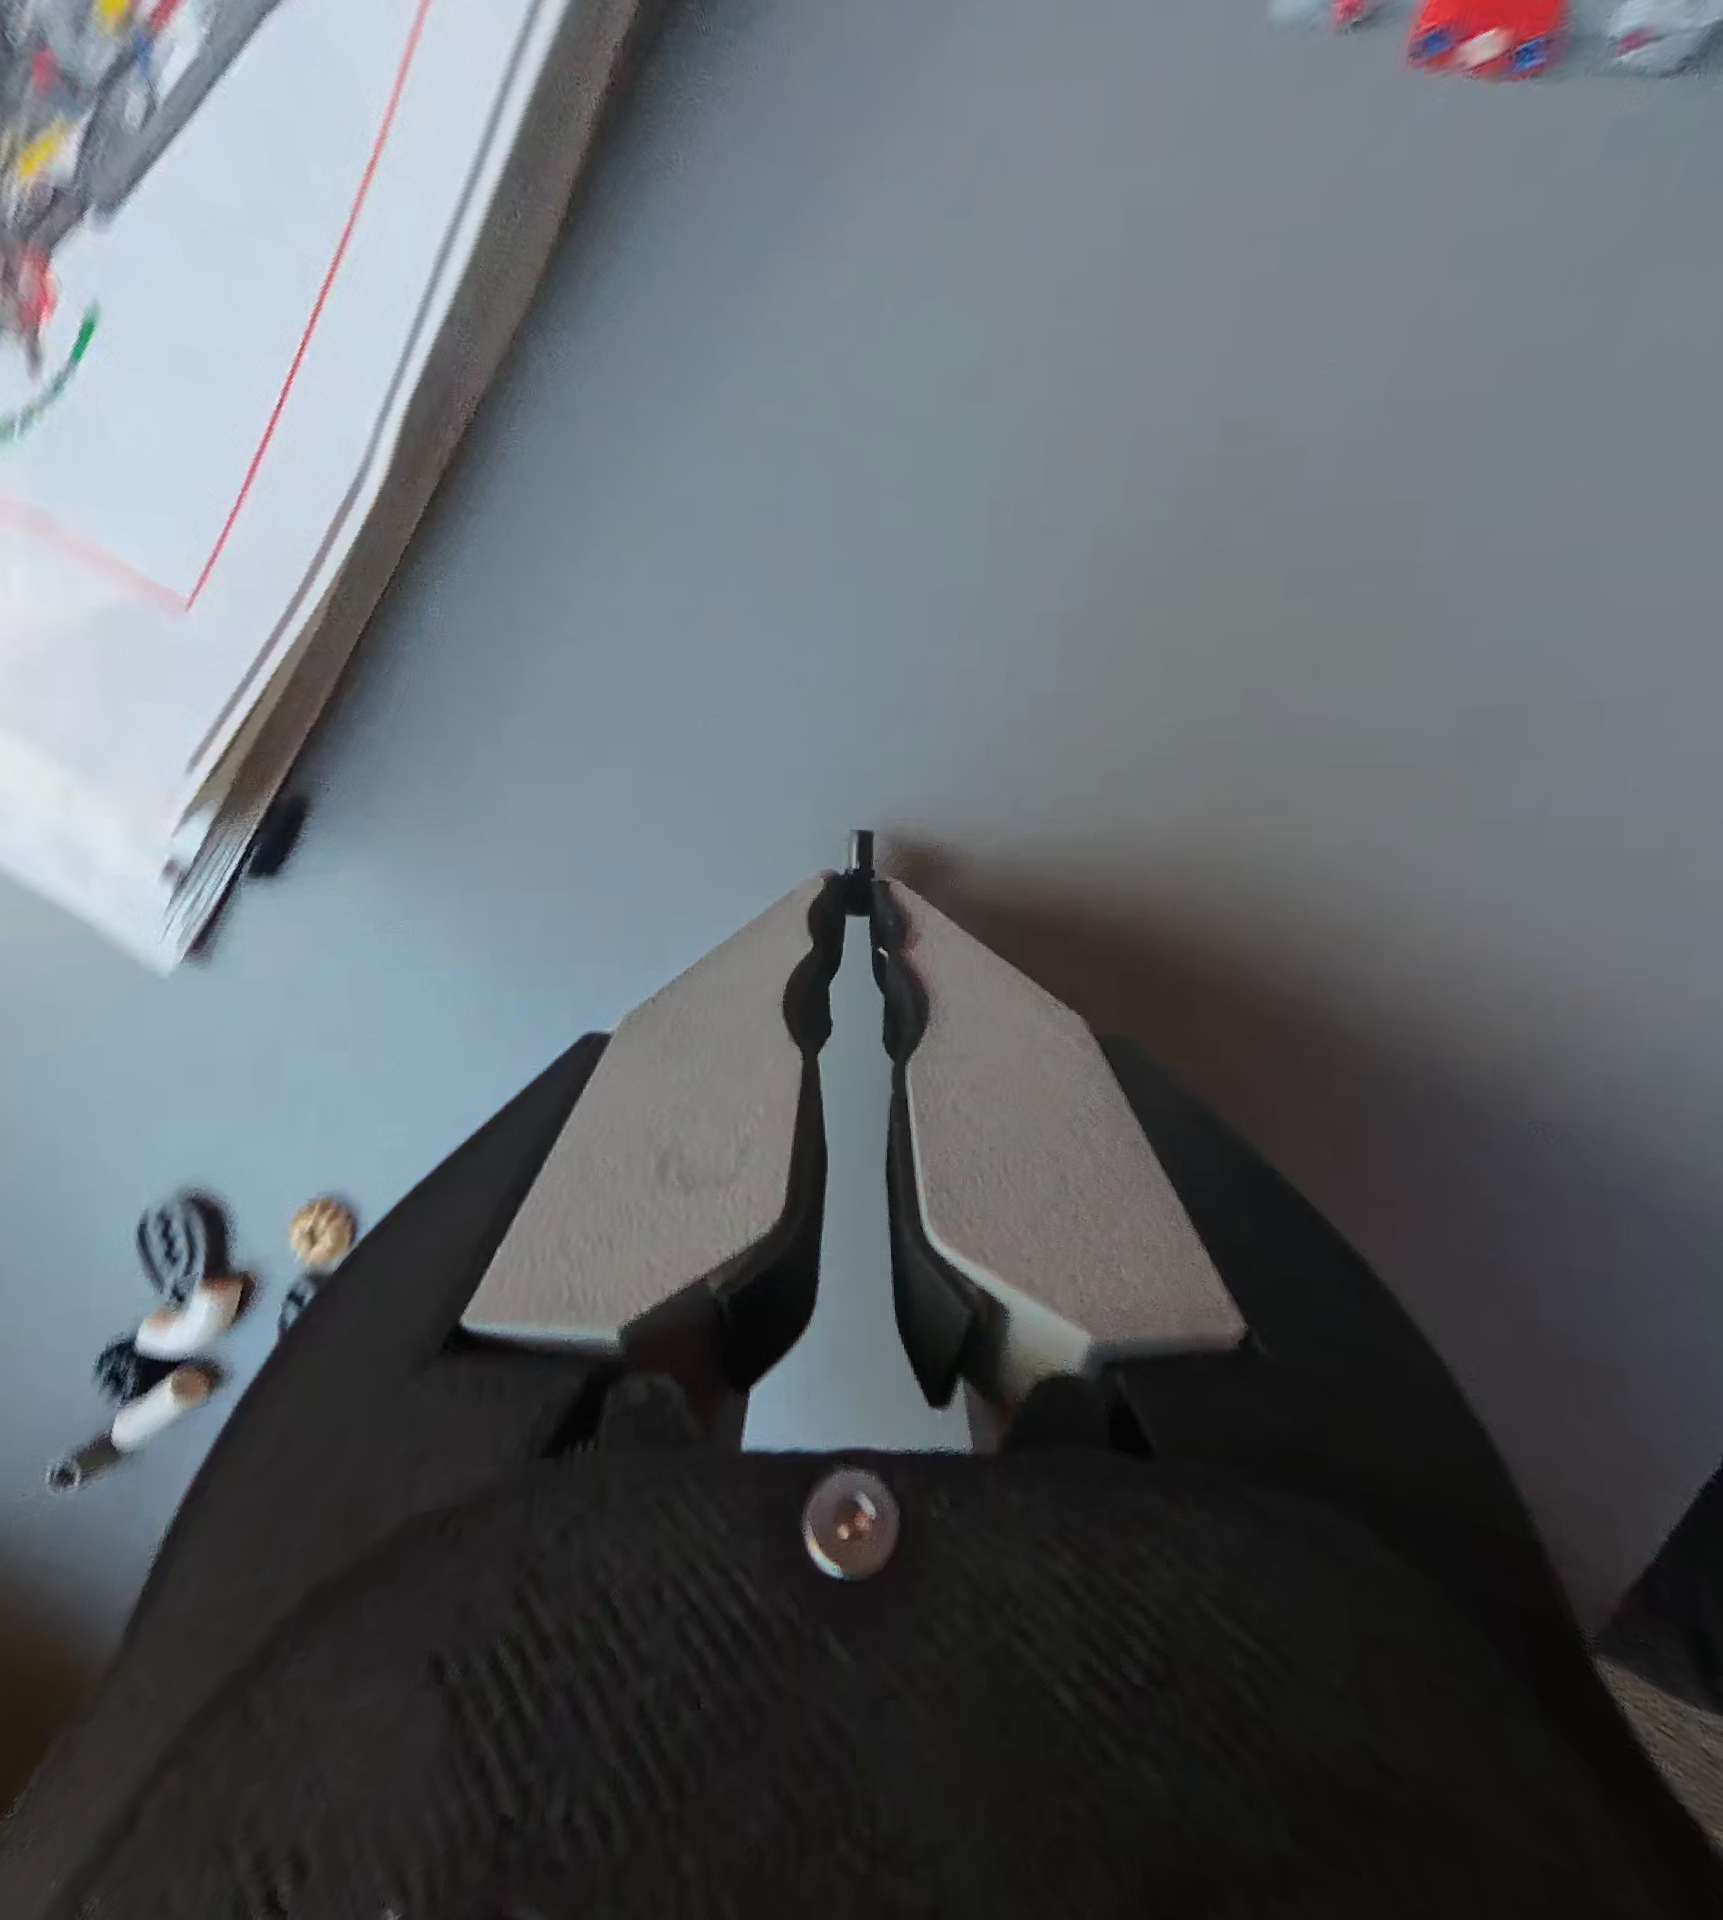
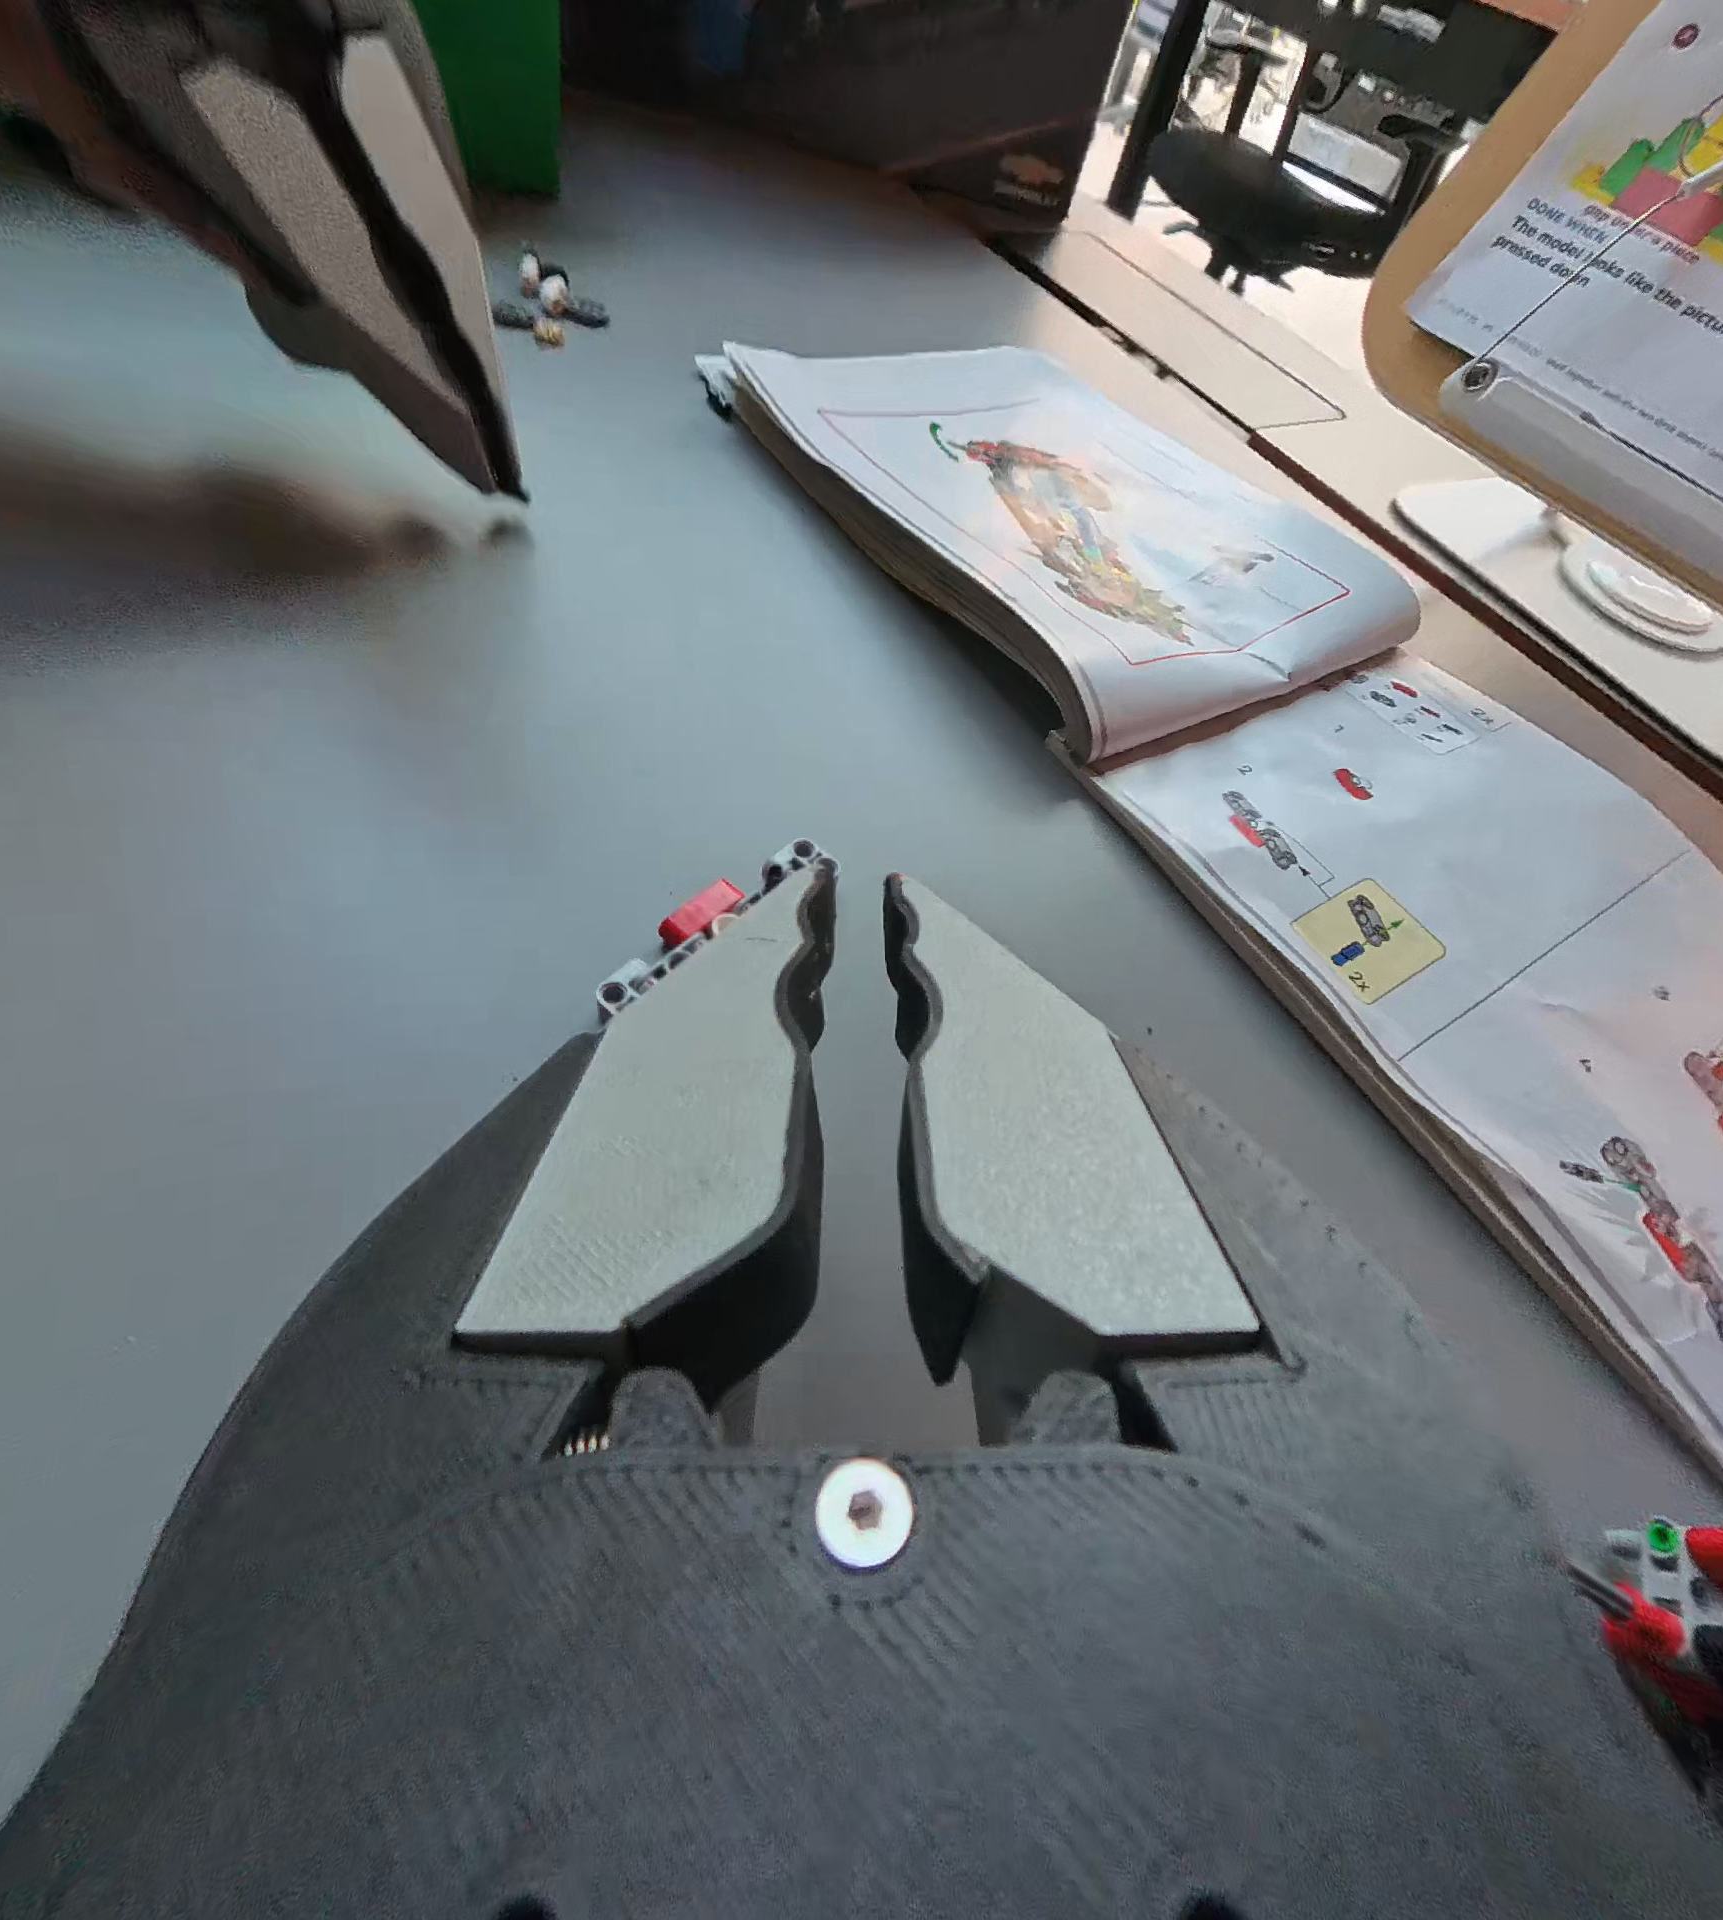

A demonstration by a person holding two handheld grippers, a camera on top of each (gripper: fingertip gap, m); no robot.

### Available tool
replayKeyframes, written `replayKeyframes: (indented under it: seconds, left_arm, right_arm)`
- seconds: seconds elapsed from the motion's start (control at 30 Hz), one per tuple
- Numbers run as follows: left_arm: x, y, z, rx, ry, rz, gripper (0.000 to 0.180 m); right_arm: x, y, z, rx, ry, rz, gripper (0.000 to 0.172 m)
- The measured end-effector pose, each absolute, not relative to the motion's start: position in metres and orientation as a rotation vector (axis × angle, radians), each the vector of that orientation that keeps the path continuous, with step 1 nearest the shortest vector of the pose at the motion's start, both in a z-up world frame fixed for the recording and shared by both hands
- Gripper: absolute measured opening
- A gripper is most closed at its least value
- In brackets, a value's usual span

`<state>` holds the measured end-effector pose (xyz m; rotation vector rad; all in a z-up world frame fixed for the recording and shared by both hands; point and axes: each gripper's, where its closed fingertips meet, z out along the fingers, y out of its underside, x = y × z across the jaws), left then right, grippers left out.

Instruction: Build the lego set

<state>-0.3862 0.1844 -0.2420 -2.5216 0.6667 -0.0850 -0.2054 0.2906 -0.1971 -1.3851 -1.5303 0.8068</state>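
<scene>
Left gripper (image 1: 858, 883) pinches small black pin (image 1: 859, 854), seemingly plastic; right gripper (image 2: 861, 883) fingers apart.

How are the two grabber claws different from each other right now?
The left gripper has its tips pinched together on a tiny black pin; the right gripper has a gap between its tips, with nothing in it. The left gripper points at bare grey table; the right gripper has a grey beam with a red piece beside its left finger. Both have the same grey fingers on black bodies.
</scene>
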Motion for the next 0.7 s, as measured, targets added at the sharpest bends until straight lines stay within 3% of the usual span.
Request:
replayKeyframes:
  seconds: [0.27,0.6,0.7]
  left_arm:
    - [-0.264,0.216,-0.212,-2.103,0.878,0.021,0.002]
    - [-0.208,0.225,-0.192,-1.915,0.922,0.004,0.002]
    - [-0.204,0.226,-0.194,-1.908,0.927,0.021,0.002]
  right_arm:
    - [-0.203,0.248,-0.186,-1.346,-1.635,1.209,0.006]
    - [-0.208,0.225,-0.189,-1.337,-1.714,1.276,0.013]
    - [-0.207,0.223,-0.19,-1.316,-1.732,1.263,0.006]
